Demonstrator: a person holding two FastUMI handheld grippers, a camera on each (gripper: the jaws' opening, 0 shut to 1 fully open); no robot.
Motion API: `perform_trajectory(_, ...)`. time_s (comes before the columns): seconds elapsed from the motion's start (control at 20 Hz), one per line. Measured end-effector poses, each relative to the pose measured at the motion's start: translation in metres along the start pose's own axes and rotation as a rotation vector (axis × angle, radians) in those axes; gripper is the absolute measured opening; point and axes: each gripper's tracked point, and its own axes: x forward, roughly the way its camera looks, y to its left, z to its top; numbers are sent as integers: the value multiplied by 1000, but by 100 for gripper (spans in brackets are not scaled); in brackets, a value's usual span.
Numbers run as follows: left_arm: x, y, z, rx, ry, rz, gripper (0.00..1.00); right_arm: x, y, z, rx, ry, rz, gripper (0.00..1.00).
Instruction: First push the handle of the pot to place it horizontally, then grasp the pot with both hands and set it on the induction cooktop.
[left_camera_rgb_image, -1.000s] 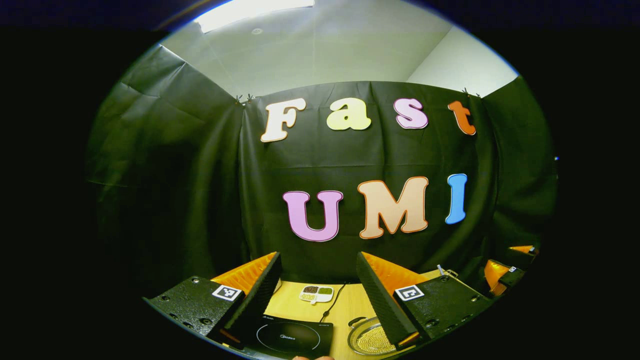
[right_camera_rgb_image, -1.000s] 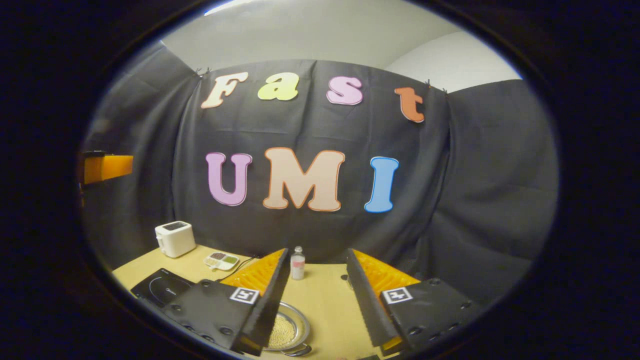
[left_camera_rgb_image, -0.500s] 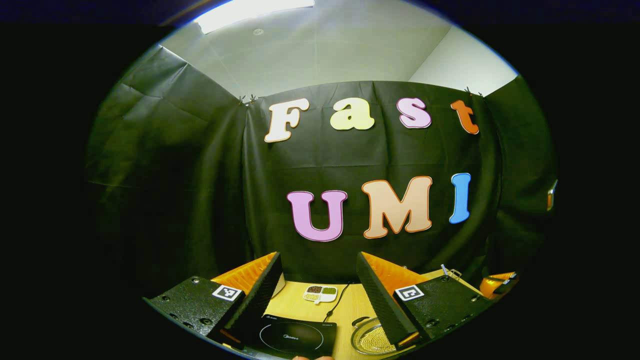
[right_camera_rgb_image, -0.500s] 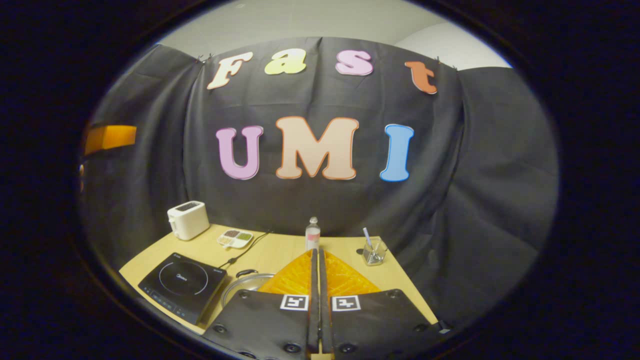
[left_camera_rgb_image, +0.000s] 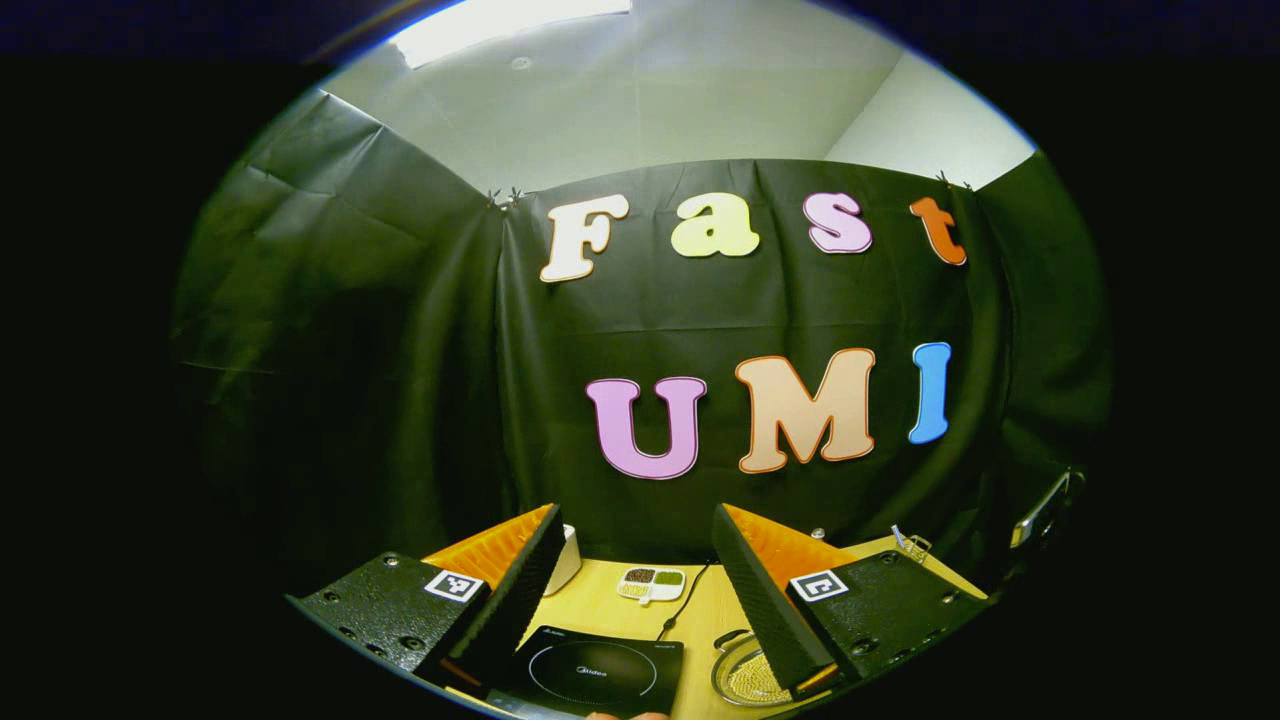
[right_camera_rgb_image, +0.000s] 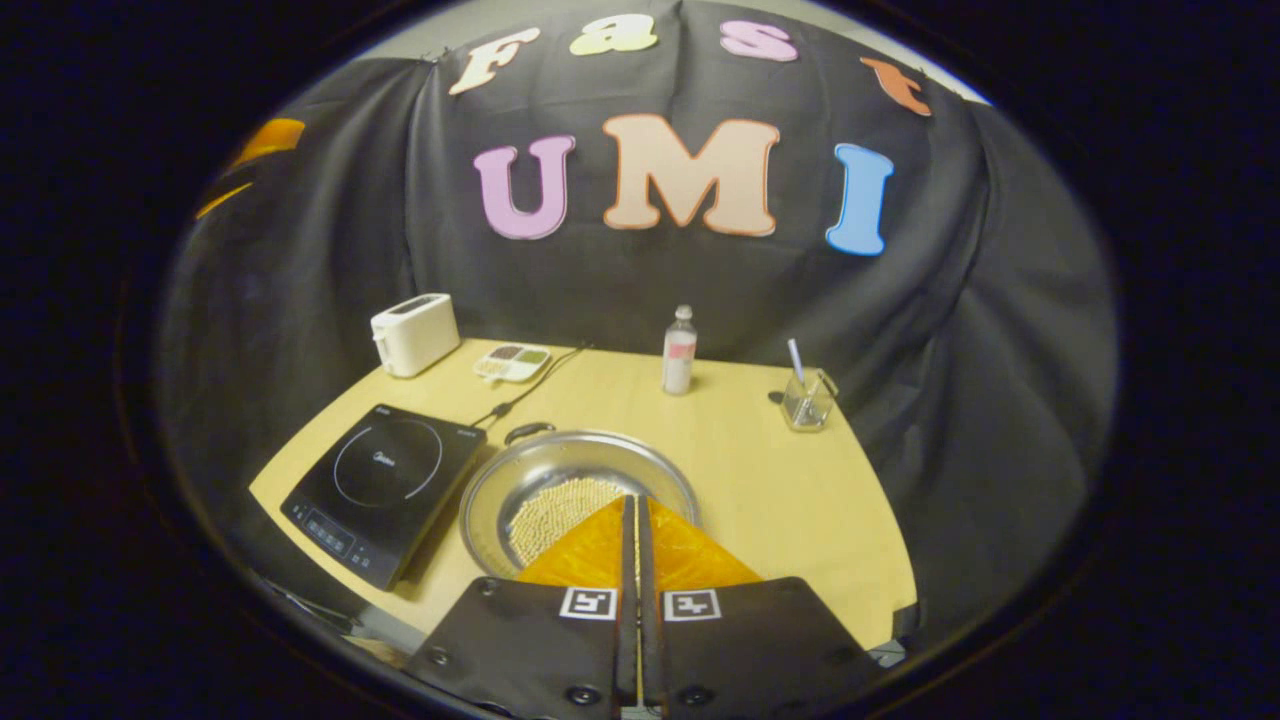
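A shallow metal pot (right_camera_rgb_image: 560, 478) with pale grains inside sits on the wooden table (right_camera_rgb_image: 780, 500), just right of the black induction cooktop (right_camera_rgb_image: 385, 490). One dark loop handle (right_camera_rgb_image: 528, 432) shows at its far rim. My right gripper (right_camera_rgb_image: 634, 500) is shut with nothing in it, its tips hanging over the pot's near rim. In the left gripper view, my left gripper (left_camera_rgb_image: 636, 512) is open and empty, held high and back from the table. The cooktop (left_camera_rgb_image: 600, 672) lies between its fingers, and the pot (left_camera_rgb_image: 740, 680) is half hidden behind one finger.
At the table's back stand a white toaster (right_camera_rgb_image: 415, 333), a divided dish of seasonings (right_camera_rgb_image: 512, 362), a small bottle (right_camera_rgb_image: 679, 352) and a glass with a straw (right_camera_rgb_image: 806, 400). The cooktop's cord (right_camera_rgb_image: 520, 392) runs toward the dish. Black cloth walls close in the back and sides.
My right gripper went from open to shut and tipped downward, bringing the whole tabletop and pot into its view. The left gripper drifted slightly, staying open.
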Motion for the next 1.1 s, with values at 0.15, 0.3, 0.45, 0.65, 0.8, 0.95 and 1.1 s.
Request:
perform_trajectory(0.15, -1, 6, -2, -3, 4, 13, 93, 9, 7, -30, -4, 84, 30, 3)
perform_trajectory(0.3, 0, 11, -4, -8, 7, 25, 93, 19, 17, -68, 26, 207, 71, 3)
perform_trajectory(0.45, 1, 16, -6, -2, 10, 36, 93, 23, 23, -90, 67, 298, 92, 3)
perform_trajectory(0.65, 3, 20, -7, -4, 9, 45, 93, 31, 28, -117, 94, 400, 107, 4)
perform_trajectory(0.8, 6, 25, -7, -3, 9, 59, 93, 35, 26, -133, 103, 458, 103, 3)
perform_trajectory(0.95, 10, 31, -4, 0, -3, 72, 93, 42, 28, -146, 117, 511, 106, 3)
perform_trajectory(1.1, 13, 34, -1, 5, -15, 85, 93, 44, 29, -154, 113, 561, 112, 3)
